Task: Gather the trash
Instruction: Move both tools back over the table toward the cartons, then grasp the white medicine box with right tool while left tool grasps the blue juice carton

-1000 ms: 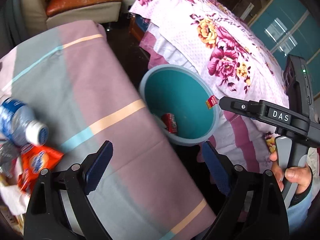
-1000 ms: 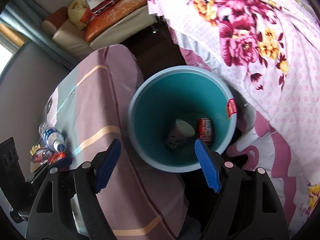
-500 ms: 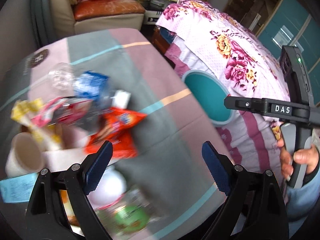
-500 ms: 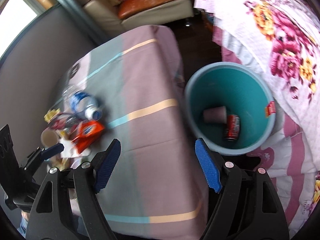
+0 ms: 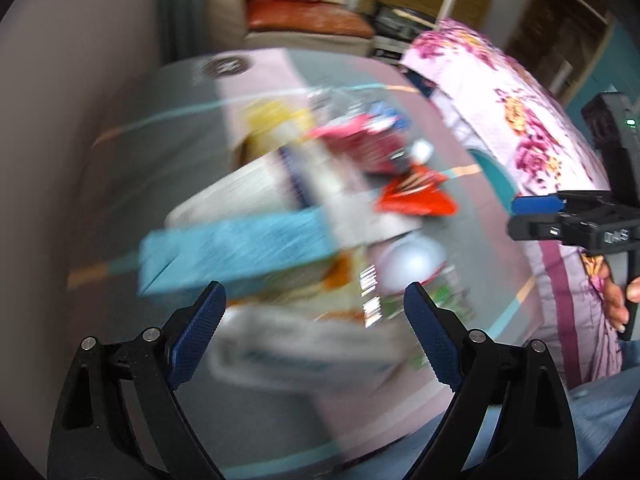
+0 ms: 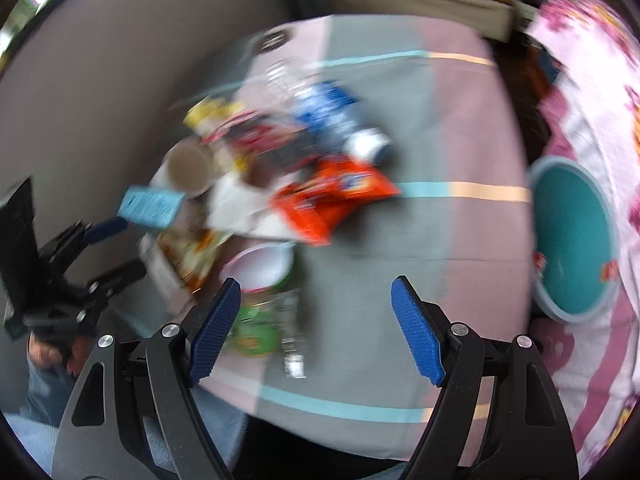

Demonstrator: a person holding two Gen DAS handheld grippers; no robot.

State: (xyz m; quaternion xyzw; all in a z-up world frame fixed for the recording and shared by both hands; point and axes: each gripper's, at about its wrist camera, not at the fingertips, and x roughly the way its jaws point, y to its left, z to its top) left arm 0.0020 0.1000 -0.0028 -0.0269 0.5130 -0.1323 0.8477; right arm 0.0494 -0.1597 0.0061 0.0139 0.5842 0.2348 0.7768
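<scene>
left tongs: apart, empty, over the trash pile
right tongs: apart, empty, above bare striped cloth beside the pile
trash: heaped on the surface; orange wrapper, blue bottle, paper cup, all motion-blurred
bin: teal, off the surface's edge, by the floral bed

Counter cloth: mauve and grey blocks with thin cyan and peach stripes. Bin: teal inside, pale blue rim. Snack wrapper: orange-red. Bottle: blue-and-white label. Bed cover: pink, magenta florals. Tongs pads: blue, black frames.
</scene>
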